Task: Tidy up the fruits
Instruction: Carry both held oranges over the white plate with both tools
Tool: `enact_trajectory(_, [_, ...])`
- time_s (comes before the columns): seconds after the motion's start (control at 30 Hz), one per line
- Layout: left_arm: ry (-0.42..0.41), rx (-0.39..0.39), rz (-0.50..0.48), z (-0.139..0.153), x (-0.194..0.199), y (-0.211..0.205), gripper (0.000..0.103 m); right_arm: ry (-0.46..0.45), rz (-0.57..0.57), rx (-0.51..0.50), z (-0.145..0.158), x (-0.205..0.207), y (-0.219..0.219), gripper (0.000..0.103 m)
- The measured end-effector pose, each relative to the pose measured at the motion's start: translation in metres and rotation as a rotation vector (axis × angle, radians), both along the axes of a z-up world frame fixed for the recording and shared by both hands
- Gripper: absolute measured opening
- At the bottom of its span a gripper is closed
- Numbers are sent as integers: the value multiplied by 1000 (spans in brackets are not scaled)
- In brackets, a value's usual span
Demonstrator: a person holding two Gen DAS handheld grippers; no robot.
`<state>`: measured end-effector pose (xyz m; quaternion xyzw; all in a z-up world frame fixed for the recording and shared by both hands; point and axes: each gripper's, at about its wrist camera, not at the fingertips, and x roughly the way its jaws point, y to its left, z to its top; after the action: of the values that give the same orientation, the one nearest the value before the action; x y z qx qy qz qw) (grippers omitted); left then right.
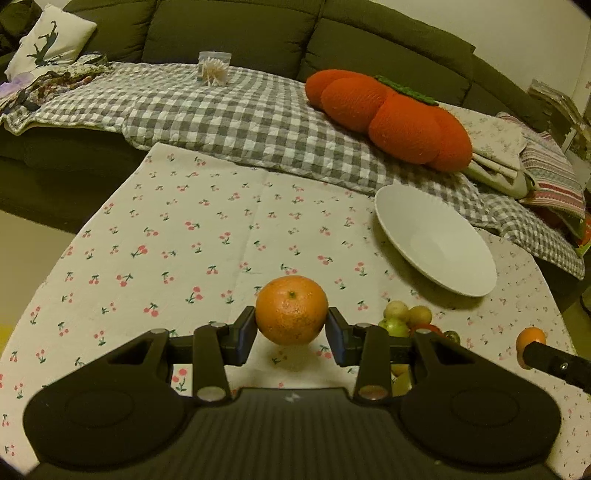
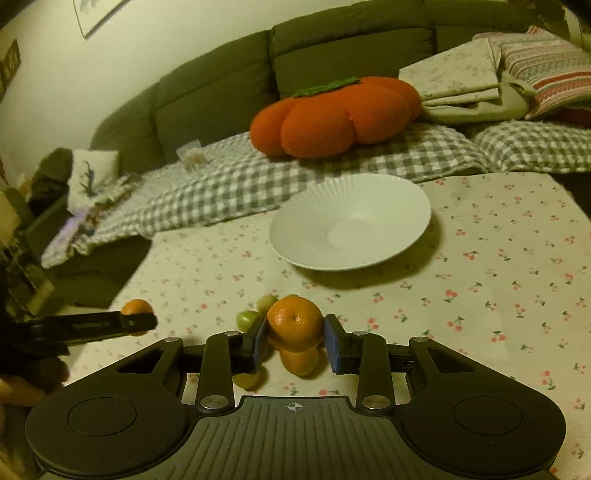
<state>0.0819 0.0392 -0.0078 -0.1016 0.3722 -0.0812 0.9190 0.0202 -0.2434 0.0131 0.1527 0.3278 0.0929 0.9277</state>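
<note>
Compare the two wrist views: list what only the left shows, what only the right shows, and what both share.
Only the left wrist view: the toothpick jar seen sharply on the checked blanket, and the left claw closed on an orange lifted off the cloth.

Only the right wrist view: a framed picture on the wall, and the right claw gripping a second orange above another orange.

Both: the empty white bowl, the pumpkin cushion, the cherry-print tablecloth, and the small green fruits.

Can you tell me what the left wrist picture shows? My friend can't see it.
The left gripper holds an orange just above a cherry-print tablecloth. An empty white bowl sits farther back on the right.
</note>
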Motion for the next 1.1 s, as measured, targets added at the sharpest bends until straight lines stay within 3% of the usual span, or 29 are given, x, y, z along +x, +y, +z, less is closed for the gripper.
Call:
enact_trajectory(0.23, [-8, -22, -30, 6, 6, -11, 39, -12, 9, 47, 4, 0, -10, 32])
enact_trajectory(0.4, [-59, -15, -90, 18, 22, -36, 39, -42, 17, -64, 18, 16, -7, 32])
enact_trajectory(0.57, [-98, 21, -180, 21, 45, -81, 39, 8, -14, -83, 11, 50, -23, 32])
enact_trajectory(0.83, [-92, 61, -278, 2, 76, -144, 39, 39, -52, -115, -3, 102, -41, 32])
enact_trajectory(1.1, [-91, 121, -304, -17, 92, -162, 39, 75, -67, -161, -23, 125, -47, 32])
